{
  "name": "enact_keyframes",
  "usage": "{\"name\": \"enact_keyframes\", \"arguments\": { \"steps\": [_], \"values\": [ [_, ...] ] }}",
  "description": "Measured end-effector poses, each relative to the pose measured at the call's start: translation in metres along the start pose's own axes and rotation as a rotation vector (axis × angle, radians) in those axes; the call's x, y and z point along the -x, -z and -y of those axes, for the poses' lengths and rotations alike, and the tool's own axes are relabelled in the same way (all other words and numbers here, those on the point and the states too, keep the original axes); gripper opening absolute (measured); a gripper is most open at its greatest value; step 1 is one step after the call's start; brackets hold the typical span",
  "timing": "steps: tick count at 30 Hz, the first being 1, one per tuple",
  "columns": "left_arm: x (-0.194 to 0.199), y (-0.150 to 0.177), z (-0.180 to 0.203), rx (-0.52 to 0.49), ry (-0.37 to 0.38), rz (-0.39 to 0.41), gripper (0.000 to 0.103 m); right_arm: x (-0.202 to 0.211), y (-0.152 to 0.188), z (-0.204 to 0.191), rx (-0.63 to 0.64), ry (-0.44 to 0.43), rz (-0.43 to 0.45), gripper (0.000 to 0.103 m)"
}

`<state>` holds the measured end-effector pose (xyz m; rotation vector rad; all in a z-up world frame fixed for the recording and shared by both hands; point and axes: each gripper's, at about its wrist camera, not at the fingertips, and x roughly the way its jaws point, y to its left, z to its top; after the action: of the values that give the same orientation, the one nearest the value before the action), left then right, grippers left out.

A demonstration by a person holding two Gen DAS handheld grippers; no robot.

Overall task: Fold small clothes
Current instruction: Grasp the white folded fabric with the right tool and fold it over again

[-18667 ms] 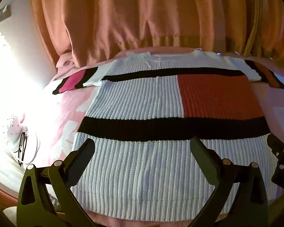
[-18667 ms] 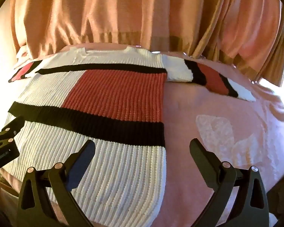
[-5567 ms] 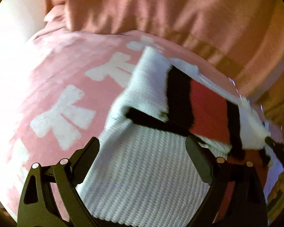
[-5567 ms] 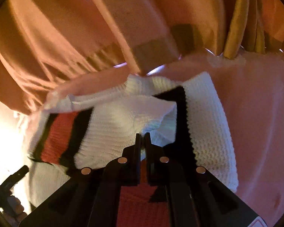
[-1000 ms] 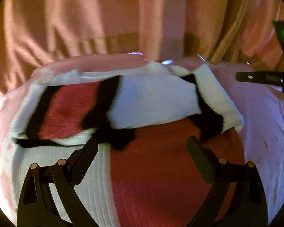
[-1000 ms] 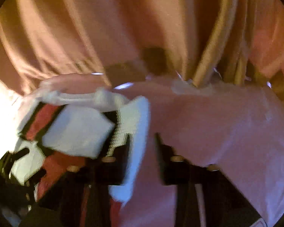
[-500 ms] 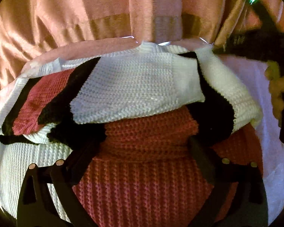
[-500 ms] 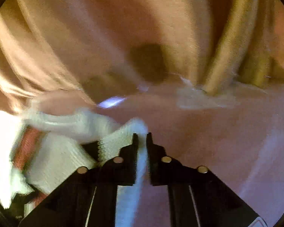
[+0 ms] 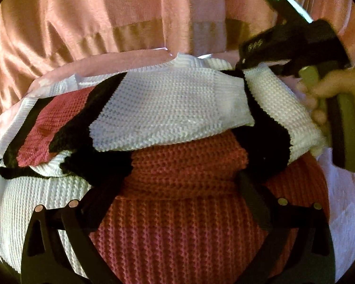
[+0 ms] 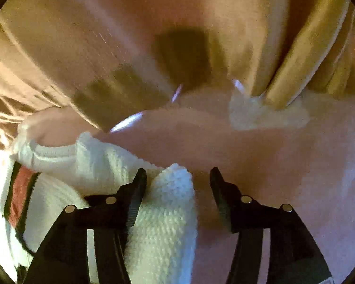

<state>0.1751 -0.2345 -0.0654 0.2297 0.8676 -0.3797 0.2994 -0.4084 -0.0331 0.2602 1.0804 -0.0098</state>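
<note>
Left wrist: one sweater (image 9: 168, 108), two open-fingered grippers.

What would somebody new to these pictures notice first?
The chunky knit sweater, white with black bands and red blocks, fills the left wrist view, its sleeves folded across the chest. At its upper right edge sits the right gripper, open with a white fold between its fingers. Orange curtains hang behind the pink bedspread.
</note>
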Motion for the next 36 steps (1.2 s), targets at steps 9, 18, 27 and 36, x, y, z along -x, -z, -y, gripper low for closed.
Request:
{"name": "enact_keyframes", "arguments": {
  "steps": [9,18,27,36],
  "values": [
    [-0.001,0.000,0.001,0.001,0.008,-0.002,0.098,0.019,0.002,0.002,-0.029,0.058,0.064,0.019],
    [0.044,0.027,-0.025,-0.026,-0.029,-0.040,0.098,0.145,0.107,-0.029,0.042,-0.033,0.102,0.030],
    [0.095,0.067,-0.067,-0.036,-0.116,-0.041,0.098,0.118,0.130,-0.051,-0.002,0.001,0.030,0.003],
    [0.096,0.086,-0.103,0.064,-0.128,-0.062,0.098,0.116,0.137,-0.048,-0.055,0.046,0.029,0.004]
  ]
}}
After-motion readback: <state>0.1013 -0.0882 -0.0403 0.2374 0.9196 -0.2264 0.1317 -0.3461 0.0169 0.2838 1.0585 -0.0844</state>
